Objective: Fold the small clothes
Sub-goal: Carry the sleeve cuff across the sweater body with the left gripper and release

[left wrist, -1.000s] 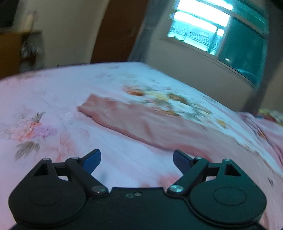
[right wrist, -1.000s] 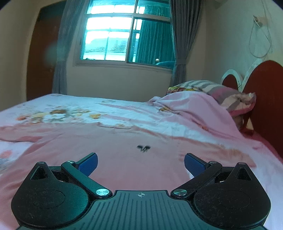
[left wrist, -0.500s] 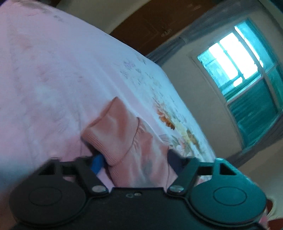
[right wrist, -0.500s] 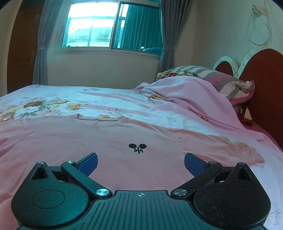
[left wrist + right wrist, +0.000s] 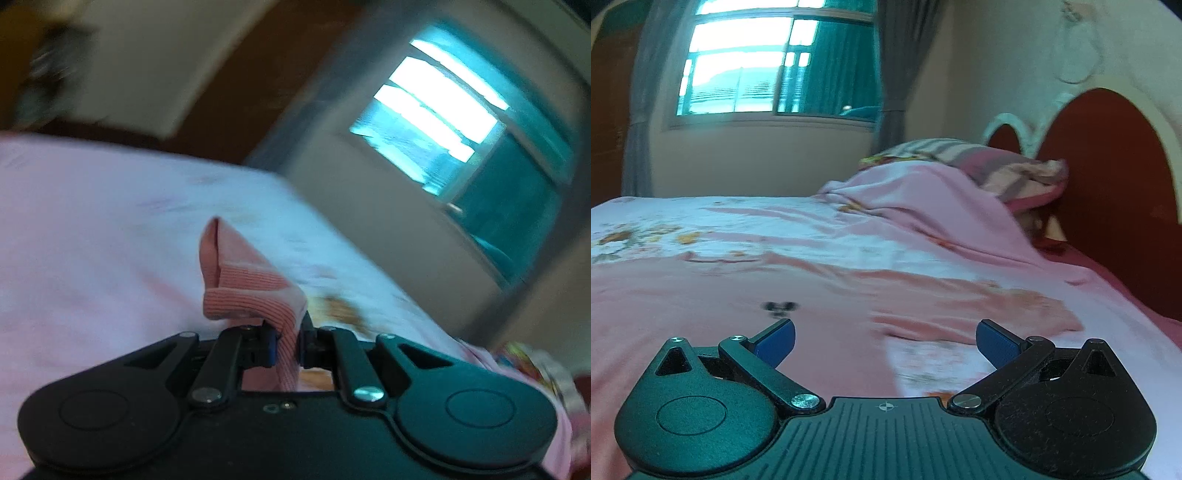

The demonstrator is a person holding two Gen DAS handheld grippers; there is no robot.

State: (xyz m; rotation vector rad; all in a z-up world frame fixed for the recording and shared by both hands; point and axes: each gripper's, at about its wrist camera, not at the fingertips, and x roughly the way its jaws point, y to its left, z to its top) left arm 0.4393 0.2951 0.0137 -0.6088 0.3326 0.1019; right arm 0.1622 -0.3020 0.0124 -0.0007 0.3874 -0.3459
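Since a second ago: left gripper [image 5: 287,345] closing onto the ribbed cuff [image 5: 255,295], lifting it. Pink top [image 5: 775,295] lying crosswise beyond the fingers; right gripper [image 5: 884,341] hovering wide open, holding nothing (nearer the far sleeve [image 5: 1015,306]).

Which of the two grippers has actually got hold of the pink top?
The left gripper, shut on the ribbed sleeve cuff. The right gripper is open, empty.
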